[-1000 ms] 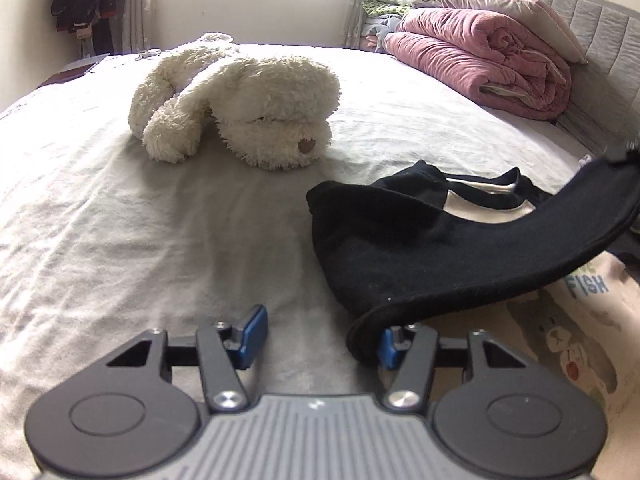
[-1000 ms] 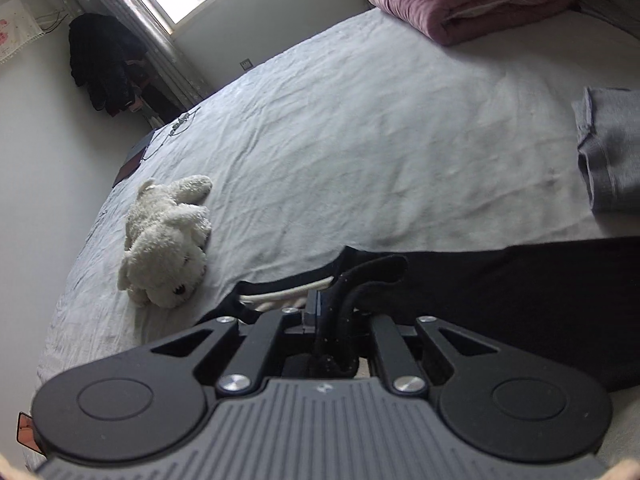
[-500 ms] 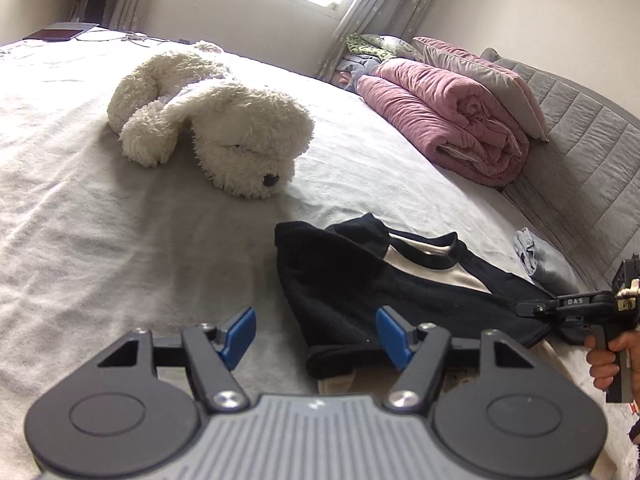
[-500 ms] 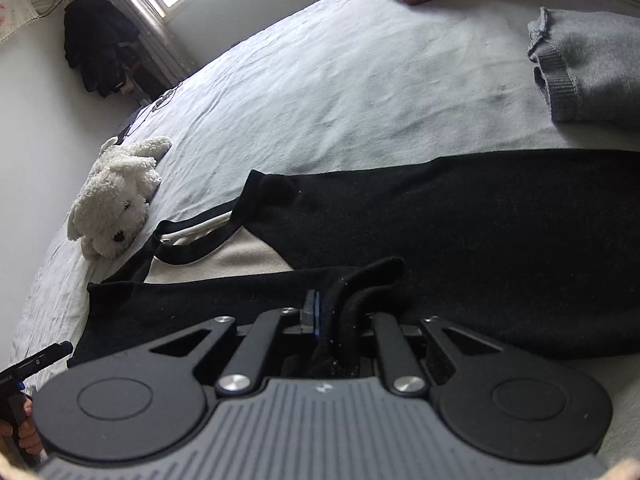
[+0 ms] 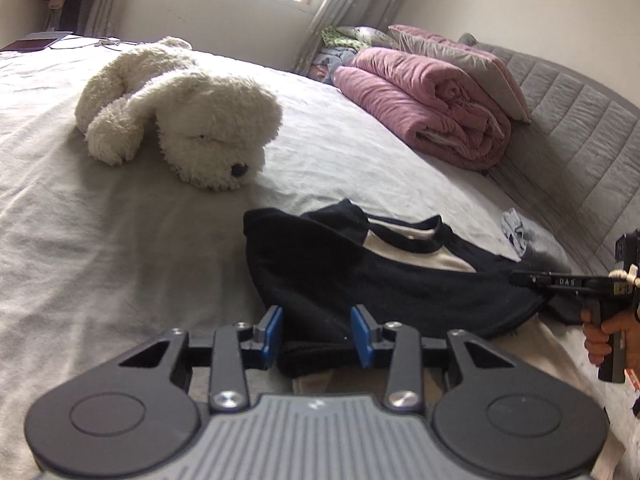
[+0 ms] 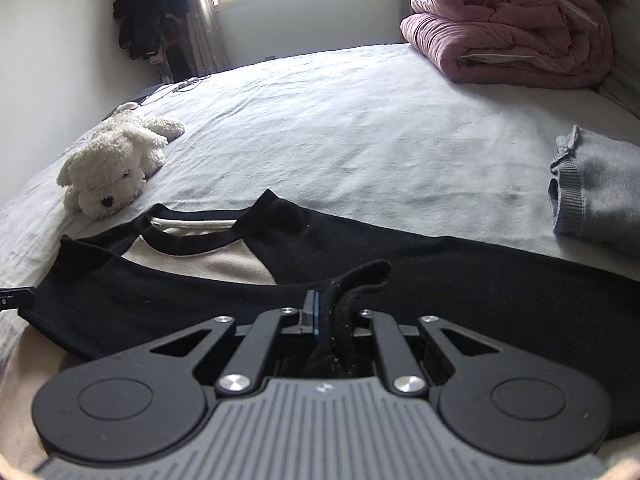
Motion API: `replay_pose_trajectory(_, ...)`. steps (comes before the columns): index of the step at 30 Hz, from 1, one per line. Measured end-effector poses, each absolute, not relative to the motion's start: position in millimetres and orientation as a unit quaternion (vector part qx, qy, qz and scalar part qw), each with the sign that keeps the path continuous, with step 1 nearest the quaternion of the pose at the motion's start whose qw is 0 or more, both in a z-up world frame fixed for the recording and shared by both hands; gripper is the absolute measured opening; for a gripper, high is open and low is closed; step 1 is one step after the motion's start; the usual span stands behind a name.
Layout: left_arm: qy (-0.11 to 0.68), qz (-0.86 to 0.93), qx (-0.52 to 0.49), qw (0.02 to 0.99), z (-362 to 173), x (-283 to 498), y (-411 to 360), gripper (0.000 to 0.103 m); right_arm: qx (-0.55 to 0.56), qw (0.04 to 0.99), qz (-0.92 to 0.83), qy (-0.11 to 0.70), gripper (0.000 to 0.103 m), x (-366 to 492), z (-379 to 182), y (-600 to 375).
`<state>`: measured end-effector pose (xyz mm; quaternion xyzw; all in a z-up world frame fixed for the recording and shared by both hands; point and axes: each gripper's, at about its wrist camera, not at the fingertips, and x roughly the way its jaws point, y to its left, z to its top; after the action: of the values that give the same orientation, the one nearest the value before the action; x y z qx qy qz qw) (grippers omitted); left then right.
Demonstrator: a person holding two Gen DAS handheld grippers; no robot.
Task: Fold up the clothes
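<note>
On the bed point(image 6: 360, 128), near its front edge: a black shirt point(image 6: 460, 280) with a cream chest panel, spread flat, one sleeve point(image 5: 360, 280) folded across the body. Left tongs point(image 5: 316, 336) low at that sleeve's cuff end, blue pads point(image 5: 273, 330) apart and closing, black fabric between them, not yet pinched. Right tongs point(image 6: 334, 312) clamped on a fold of black cloth point(image 6: 356, 280), which curls up out of the narrow gap. In the left view, right tongs seen from the side at the sleeve's far end, a hand point(image 5: 612, 336) wrapped round the grip. Beyond the shirt: a white plush dog point(image 6: 116, 160) to the left, a folded grey garment point(image 6: 592, 188) to the right, a rolled pink quilt point(image 6: 516, 24) at the head of the bed by the padded headboard point(image 5: 580, 112).
</note>
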<state>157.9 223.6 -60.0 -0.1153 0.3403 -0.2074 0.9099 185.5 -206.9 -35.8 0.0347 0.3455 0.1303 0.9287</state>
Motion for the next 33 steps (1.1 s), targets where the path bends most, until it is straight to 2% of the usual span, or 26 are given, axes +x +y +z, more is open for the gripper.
replay_pose_trajectory(8, 0.344, -0.19, -0.134, 0.91, -65.4, 159.7, 229.9, 0.039, -0.065, 0.933, 0.107, 0.337, 0.011, 180.1, -50.1, -189.1)
replay_pose_trajectory(9, 0.347, -0.188, -0.132, 0.909, -66.9, 160.5, 229.3, 0.039, -0.073, 0.935, 0.102, 0.333, 0.014, 178.0, -49.4, -189.0)
replay_pose_trajectory(11, 0.351, -0.182, -0.122, 0.911, -70.3, 162.8, 225.6, 0.039, -0.071, 0.938, 0.092, 0.328, 0.033, 174.7, -43.0, -191.8)
replay_pose_trajectory(17, 0.33, -0.165, -0.18, 0.912, -80.4, 172.6, 227.7, 0.039, -0.074, 0.949, 0.095, 0.291, 0.037, 162.4, -9.0, -182.6)
replay_pose_trajectory(22, 0.306, -0.143, -0.238, 0.91, -86.3, 178.9, 236.5, 0.04, 0.001, 0.95, 0.131, 0.282, 0.04, 164.1, 1.8, -145.3)
replay_pose_trajectory(26, 0.291, -0.128, -0.282, 0.905, -94.1, 183.5, 248.1, 0.039, 0.137, 0.914, 0.19, 0.33, 0.04, 166.6, -13.1, -115.8)
replay_pose_trajectory(29, 0.286, -0.116, -0.291, 0.906, -95.6, 184.0, 254.3, 0.022, 0.203, 0.886, 0.243, 0.338, 0.04, 168.2, -22.9, -93.2)
replay_pose_trajectory(33, 0.293, -0.13, -0.316, 0.893, -97.8, 187.7, 260.8, 0.022, 0.214, 0.879, 0.283, 0.32, 0.042, 168.0, -38.9, -80.3)
